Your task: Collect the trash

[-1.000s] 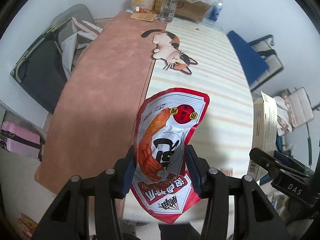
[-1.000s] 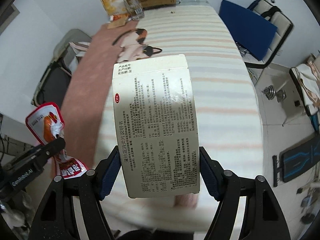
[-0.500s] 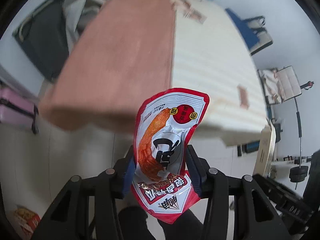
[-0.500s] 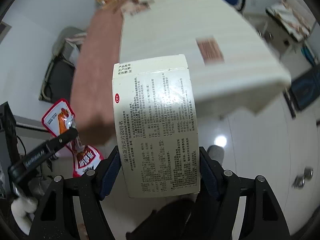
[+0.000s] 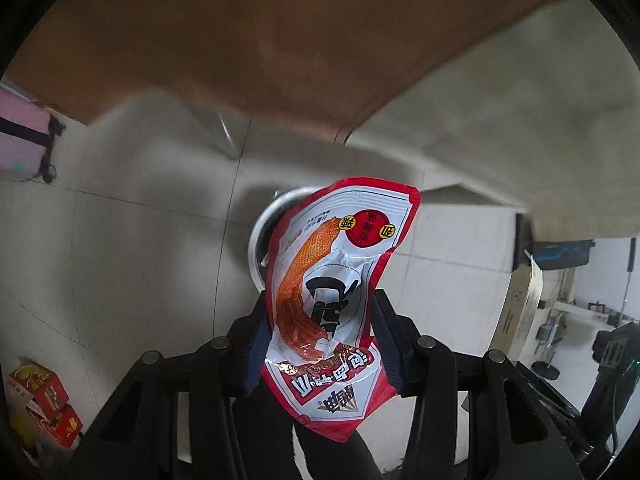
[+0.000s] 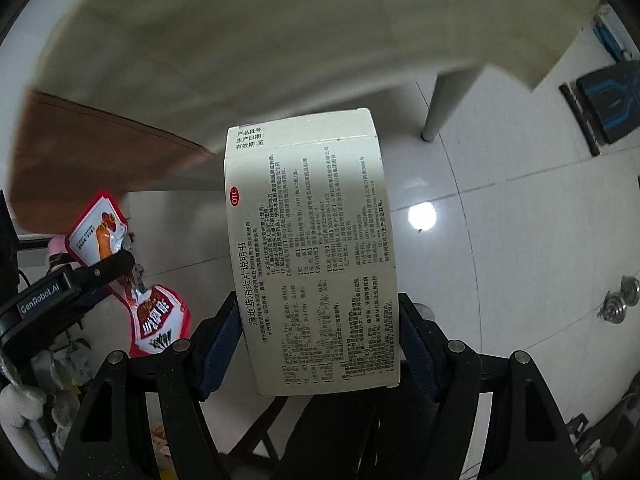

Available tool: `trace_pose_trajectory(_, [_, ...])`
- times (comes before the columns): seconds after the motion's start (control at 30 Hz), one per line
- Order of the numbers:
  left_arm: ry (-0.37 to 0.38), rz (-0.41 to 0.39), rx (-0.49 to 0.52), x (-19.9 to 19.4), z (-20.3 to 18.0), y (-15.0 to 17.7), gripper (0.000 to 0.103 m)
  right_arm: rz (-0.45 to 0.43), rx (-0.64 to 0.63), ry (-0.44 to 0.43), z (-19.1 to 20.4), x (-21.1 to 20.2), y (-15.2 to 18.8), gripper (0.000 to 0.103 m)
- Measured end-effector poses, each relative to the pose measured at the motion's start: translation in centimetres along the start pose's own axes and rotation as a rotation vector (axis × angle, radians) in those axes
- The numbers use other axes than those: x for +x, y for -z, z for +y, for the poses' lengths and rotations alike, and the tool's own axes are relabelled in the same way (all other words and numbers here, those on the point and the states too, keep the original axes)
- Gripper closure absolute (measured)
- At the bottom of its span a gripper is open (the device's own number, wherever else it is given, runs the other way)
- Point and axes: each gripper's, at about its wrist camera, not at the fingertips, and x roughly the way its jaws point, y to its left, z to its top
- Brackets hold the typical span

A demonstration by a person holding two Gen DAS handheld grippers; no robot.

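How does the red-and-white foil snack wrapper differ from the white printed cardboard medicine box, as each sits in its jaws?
The red-and-white foil snack wrapper is crumpled and bent; the white printed cardboard medicine box is flat-sided and rigid. The wrapper shows a bright picture, the box dense black text. The wrapper is in the left gripper, the box in the right gripper. Both are clamped, above the tiled floor.

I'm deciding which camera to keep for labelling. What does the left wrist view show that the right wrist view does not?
Only the left wrist view shows a round white-rimmed bin on the floor behind the packet, a pink suitcase and red cartons. Only the right wrist view shows the printed face of the white cardboard medicine box, clamped in the right gripper, a grey table leg and a light glare on the tiles. Both show the red-and-white foil snack packet pinched in the left gripper, the brown cloth and white floor tiles.
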Motion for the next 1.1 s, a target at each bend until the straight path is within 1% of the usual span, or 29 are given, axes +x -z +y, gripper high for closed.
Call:
trace_pose_trajectory(0.1, [-0.007, 0.022, 0.007, 4.9, -0.2, -0.5, 0.058, 0.025, 0.007, -0.030, -1.3, 4.1, -0.3, 0.027])
trace_pose_trajectory(0.13, [-0.011, 0.019, -0.001, 6.6, -0.1, -0.8, 0.055, 0.027, -0.001, -0.040, -1.8, 6.2, -0.4, 0.027])
trace_pose_trajectory(0.17, [-0.008, 0.020, -0.008, 7.6, -0.1, -1.2, 0.054, 0.030, -0.008, -0.044, -1.9, 7.4, -0.5, 0.027])
trace_pose_trajectory(0.23, [0.010, 0.043, -0.018, 10.6, 0.8, -1.3, 0.053, 0.044, -0.022, -0.059, -2.5, 11.2, -1.0, 0.027])
trace_pose_trajectory(0.3, [-0.008, 0.066, -0.015, 13.6, 1.1, -1.5, 0.050, 0.074, -0.033, -0.067, -2.8, 15.2, -1.5, 0.026])
trace_pose_trajectory(0.33, [-0.023, 0.064, -0.005, 14.9, 1.2, -1.7, 0.039, 0.088, -0.036, -0.080, -3.0, 16.7, -1.9, 0.026])
trace_pose_trajectory(0.37, [-0.035, 0.059, 0.004, 15.3, 1.5, -1.5, 0.033, 0.101, -0.044, -0.091, -3.0, 18.1, -2.2, 0.026])
trace_pose_trajectory(0.43, [-0.072, 0.029, 0.023, 16.2, 1.9, -1.3, 0.021, 0.112, -0.069, -0.101, -3.0, 20.7, -2.5, 0.011])
trace_pose_trajectory(0.47, [-0.095, 0.018, 0.030, 16.6, 1.9, -1.3, 0.015, 0.111, -0.083, -0.095, -3.0, 21.6, -2.6, 0.000])
trace_pose_trajectory(0.5, [-0.103, 0.016, 0.028, 16.7, 2.2, -1.3, 0.000, 0.107, -0.093, -0.086, -3.0, 21.9, -2.9, 0.000])
trace_pose_trajectory(0.53, [-0.108, 0.014, 0.021, 16.7, 2.7, -1.2, 0.000, 0.101, -0.105, -0.072, -2.9, 22.2, -2.9, 0.000])
trace_pose_trajectory(0.63, [-0.135, -0.012, 0.013, 16.0, 4.0, -0.5, 0.000, 0.083, -0.121, -0.034, -3.1, 21.8, -2.8, 0.000])
trace_pose_trajectory(0.7, [-0.164, -0.039, 0.023, 15.2, 3.5, -0.1, 0.000, 0.071, -0.130, 0.003, -2.8, 21.1, -4.4, 0.000])
trace_pose_trajectory(0.73, [-0.179, -0.050, 0.029, 14.9, 3.2, 0.1, 0.000, 0.065, -0.135, 0.019, -3.1, 20.4, -4.7, 0.000])
trace_pose_trajectory(0.8, [-0.207, -0.069, 0.041, 14.3, 2.7, 0.6, 0.000, 0.051, -0.152, 0.076, -3.0, 19.3, -4.4, 0.000])
trace_pose_trajectory(0.83, [-0.215, -0.070, 0.047, 13.4, 2.3, 0.9, 0.000, 0.041, -0.159, 0.089, -2.9, 18.4, -4.2, 0.000])
trace_pose_trajectory(0.87, [-0.213, -0.073, 0.052, 12.9, 2.4, 1.3, 0.000, 0.036, -0.168, 0.117, -2.5, 17.4, -4.0, 0.000])
trace_pose_trajectory(0.97, [-0.217, -0.082, 0.077, 10.3, 1.6, 2.2, 0.000, 0.023, -0.175, 0.155, -1.2, 14.7, -3.2, 0.000])
trace_pose_trajectory(1.03, [-0.206, -0.083, 0.080, 8.3, 1.2, 2.7, 0.000, 0.026, -0.170, 0.168, -0.8, 12.4, -2.6, 0.000])
trace_pose_trajectory(1.1, [-0.196, -0.083, 0.094, 5.4, 0.7, 3.3, 0.000, 0.015, -0.166, 0.170, -0.7, 9.8, -2.2, 0.000])
